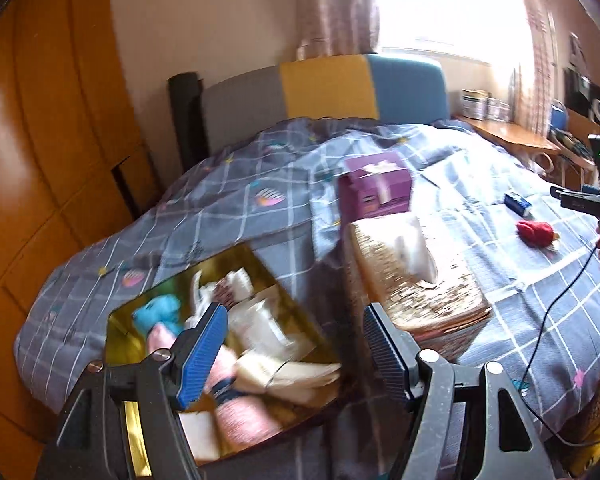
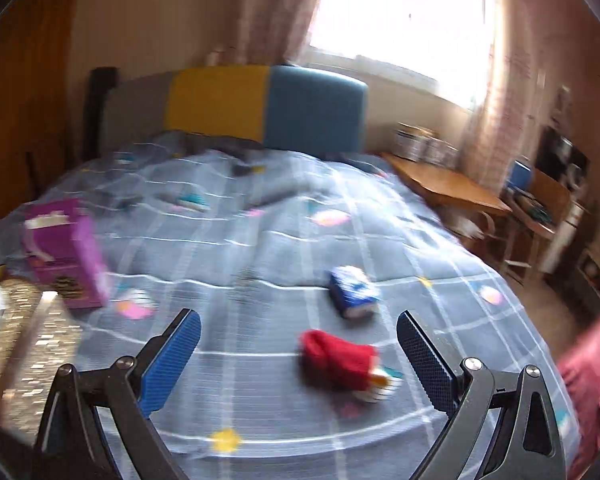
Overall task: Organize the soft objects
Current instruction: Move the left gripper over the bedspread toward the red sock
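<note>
Right now I have my left hand-held gripper (image 1: pixel 296 354) with its jaws apart and empty over the gold box (image 1: pixel 140 320) of soft things at the bed's (image 1: pixel 240 216) near edge. My right hand-held gripper (image 2: pixel 298 360) is spread too, gripping nothing, the red sock (image 2: pixel 336 358) lying on the quilt between its fingers. Just beyond lies a blue packet (image 2: pixel 354 290), and the purple box (image 2: pixel 66 252) stands toward the left edge

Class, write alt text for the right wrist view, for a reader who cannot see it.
The right gripper, jaws open and empty, hovers over a red soft toy lying on a grey checked bedspread. A small blue packet lies just beyond it, and a purple box stands at the left.
</note>
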Motion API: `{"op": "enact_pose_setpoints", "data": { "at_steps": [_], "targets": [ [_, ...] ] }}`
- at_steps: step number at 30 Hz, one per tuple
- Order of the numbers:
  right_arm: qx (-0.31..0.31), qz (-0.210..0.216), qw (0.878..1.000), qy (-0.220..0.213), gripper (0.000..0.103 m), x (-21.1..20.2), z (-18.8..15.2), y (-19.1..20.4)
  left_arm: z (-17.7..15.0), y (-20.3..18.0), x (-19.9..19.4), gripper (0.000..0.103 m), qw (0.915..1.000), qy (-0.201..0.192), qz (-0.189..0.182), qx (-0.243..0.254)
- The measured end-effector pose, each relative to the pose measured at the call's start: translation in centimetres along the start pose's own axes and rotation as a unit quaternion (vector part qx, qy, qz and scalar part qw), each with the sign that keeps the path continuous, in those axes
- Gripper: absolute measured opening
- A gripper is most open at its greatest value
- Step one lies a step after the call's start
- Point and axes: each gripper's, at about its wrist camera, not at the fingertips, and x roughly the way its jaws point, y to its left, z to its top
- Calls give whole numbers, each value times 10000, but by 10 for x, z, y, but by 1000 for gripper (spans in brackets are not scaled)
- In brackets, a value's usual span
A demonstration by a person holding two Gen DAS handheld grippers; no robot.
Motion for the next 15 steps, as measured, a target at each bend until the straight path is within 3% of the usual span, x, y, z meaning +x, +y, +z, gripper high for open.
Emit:
{"op": "enact_pose_setpoints", "data": {
  "at_steps": [2,4,6,15],
  "targets": [
    [411,-235,9987,163,99,12,-10,-25,9,-15,1,71,9998,-46,-81,186],
    [994,-174,9940,412,99,22,-11,-46,18,-31,2,71,9991,-95,-166,379],
    [1399,-83,9893,396,99,22,-10,-59,23,-44,2,71,9983,-143,-230,508],
    [1745,37,9836,446,99,23,-13,-68,48,-102,18,71,9928,-117,-579,1038]
  ]
}}
